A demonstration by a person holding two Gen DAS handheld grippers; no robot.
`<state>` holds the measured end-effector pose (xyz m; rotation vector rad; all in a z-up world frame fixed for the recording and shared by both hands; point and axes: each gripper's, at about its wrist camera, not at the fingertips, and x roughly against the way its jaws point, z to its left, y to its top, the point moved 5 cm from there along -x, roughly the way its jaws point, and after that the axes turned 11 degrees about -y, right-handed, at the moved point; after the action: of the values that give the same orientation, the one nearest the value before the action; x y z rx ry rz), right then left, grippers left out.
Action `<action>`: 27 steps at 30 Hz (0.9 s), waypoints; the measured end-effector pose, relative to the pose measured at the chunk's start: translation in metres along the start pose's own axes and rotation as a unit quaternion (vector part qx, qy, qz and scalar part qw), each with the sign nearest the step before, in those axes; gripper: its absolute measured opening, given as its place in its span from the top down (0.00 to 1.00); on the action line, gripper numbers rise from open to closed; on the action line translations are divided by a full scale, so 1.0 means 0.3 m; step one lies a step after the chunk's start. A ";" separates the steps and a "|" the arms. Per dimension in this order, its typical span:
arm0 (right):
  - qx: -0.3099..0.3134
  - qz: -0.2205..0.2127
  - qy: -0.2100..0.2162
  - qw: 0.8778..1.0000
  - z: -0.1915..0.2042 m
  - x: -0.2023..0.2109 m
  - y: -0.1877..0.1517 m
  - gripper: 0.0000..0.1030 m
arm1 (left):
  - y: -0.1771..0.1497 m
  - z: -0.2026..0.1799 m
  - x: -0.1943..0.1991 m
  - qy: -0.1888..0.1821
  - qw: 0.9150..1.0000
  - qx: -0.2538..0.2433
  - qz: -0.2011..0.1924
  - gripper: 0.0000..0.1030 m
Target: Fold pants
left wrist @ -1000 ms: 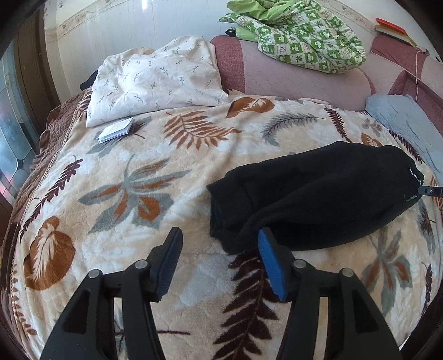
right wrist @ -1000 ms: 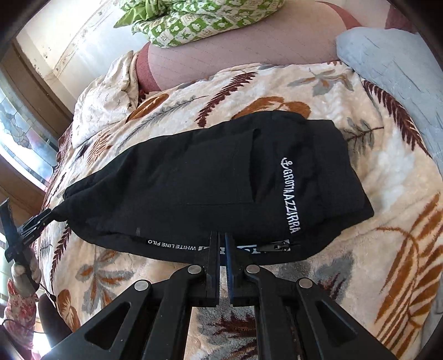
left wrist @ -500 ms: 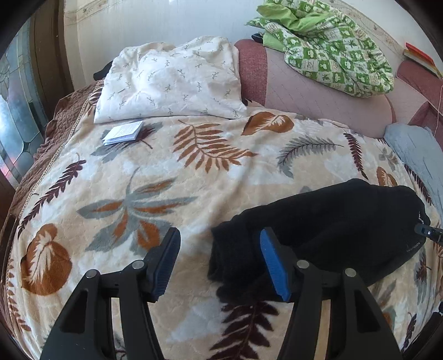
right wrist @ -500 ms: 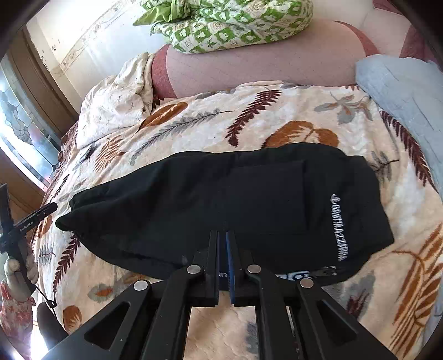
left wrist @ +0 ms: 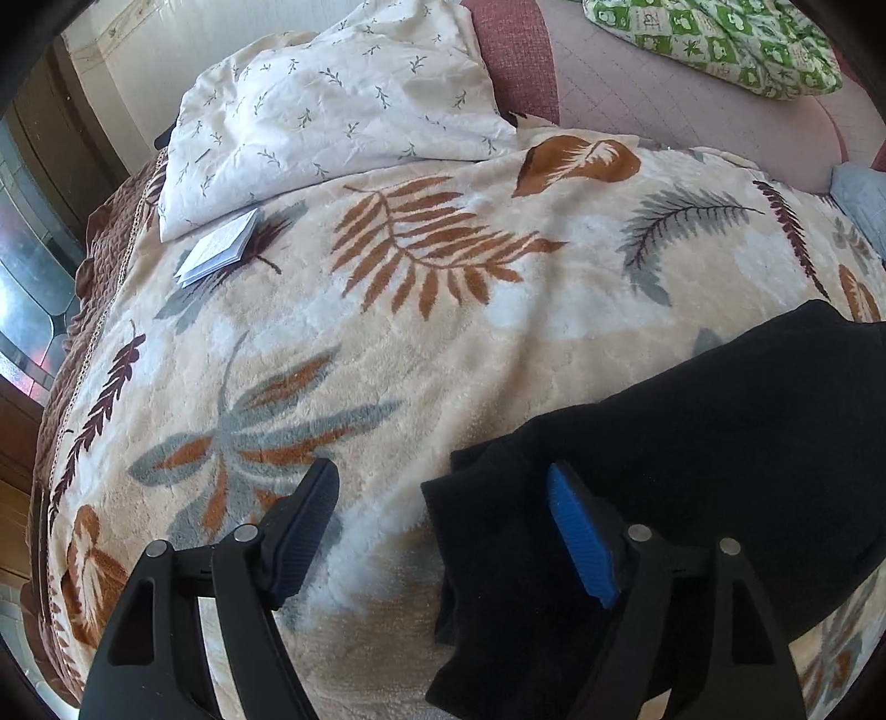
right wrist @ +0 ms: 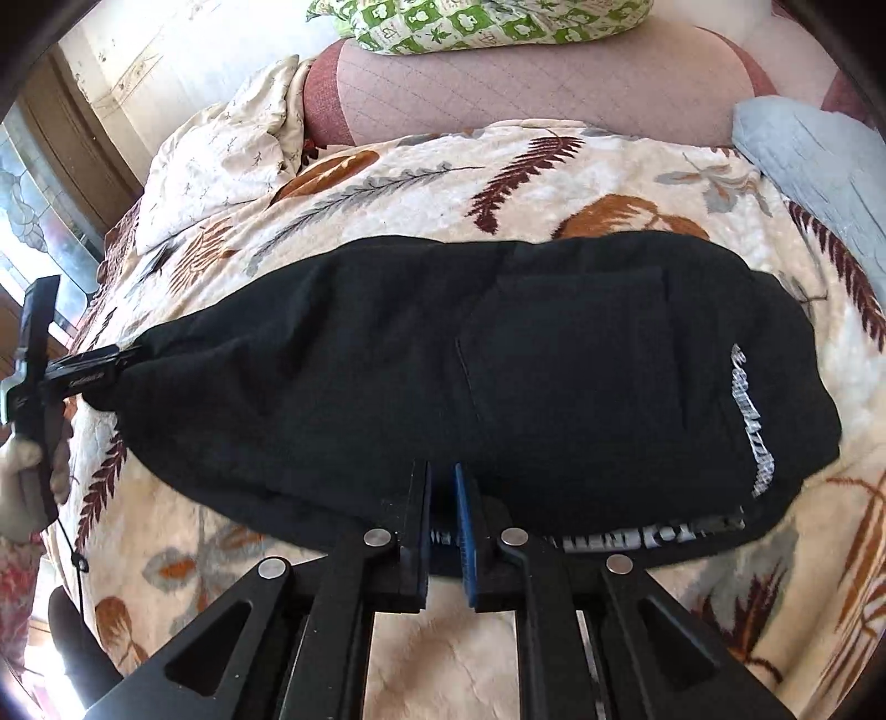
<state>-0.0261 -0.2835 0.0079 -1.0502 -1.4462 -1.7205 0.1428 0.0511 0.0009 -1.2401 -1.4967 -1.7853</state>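
Black pants (right wrist: 498, 376) lie folded lengthwise on the leaf-patterned blanket (right wrist: 554, 183), with white lettering at the right end by the waistband. My right gripper (right wrist: 441, 487) is shut on the near edge of the pants at the waistband. In the left wrist view the pants (left wrist: 692, 471) fill the lower right. My left gripper (left wrist: 443, 498) is open, with the leg end of the pants between its jaws. One blue pad (left wrist: 576, 531) rests over the black cloth. The left gripper (right wrist: 105, 365) also shows in the right wrist view at the pants' far left end.
A white floral pillow (left wrist: 332, 105) and a small booklet (left wrist: 221, 249) lie at the blanket's far left. A pink headboard cushion (right wrist: 526, 88) carries a green checked quilt (left wrist: 720, 39). A light blue cloth (right wrist: 814, 160) lies at the right. A window is on the left.
My left gripper has moved closer to the leg end of the pants, now straddling its corner. The right gripper stays shut on the waistband, and its grip has opened a sliver.
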 end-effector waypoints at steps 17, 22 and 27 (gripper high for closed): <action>0.094 -0.044 0.081 0.991 0.434 0.136 0.189 0.32 | -0.215 0.060 0.127 0.005 0.999 0.031 -0.009 0.25; 0.175 -0.028 0.085 0.981 0.762 0.014 0.237 0.32 | -0.225 0.088 0.178 -0.018 0.997 0.059 -0.045 0.25; 0.228 -0.021 0.044 0.973 0.983 -0.142 0.266 0.32 | -0.246 0.136 0.245 -0.034 0.993 0.083 -0.074 0.25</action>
<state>0.1126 -0.0086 0.0281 -0.6904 -1.7054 -1.3475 0.0611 0.1225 0.0277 -1.1445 -1.7772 -1.6844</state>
